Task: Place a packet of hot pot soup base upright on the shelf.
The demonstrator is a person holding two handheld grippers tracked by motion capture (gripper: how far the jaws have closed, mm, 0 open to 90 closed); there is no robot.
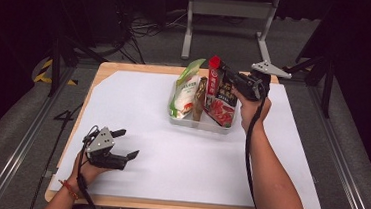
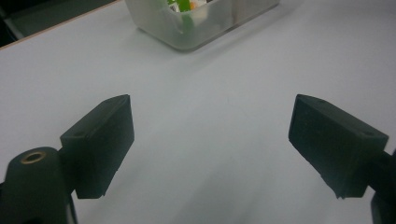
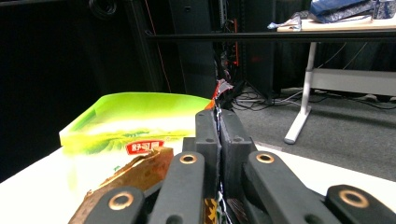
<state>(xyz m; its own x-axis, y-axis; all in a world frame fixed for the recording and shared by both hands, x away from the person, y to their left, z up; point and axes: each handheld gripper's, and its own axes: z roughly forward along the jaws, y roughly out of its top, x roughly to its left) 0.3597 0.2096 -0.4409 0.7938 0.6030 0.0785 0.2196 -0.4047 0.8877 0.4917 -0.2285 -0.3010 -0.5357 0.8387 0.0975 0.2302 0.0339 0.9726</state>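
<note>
Upright packets [image 1: 202, 93] crowd bin [image 1: 199, 124]; white mat [image 1: 189, 160] in front open.

Black jaws, brass-ringed screw holes

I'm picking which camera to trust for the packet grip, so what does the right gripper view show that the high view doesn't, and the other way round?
Right gripper view alone: the right gripper pads pinching the red packet's thin edge, seen close up.

High view alone: the whole red packet standing in the clear tray, and the left gripper open and empty on the table.

Both: the green packet and the brown packet beside the red one.
</note>
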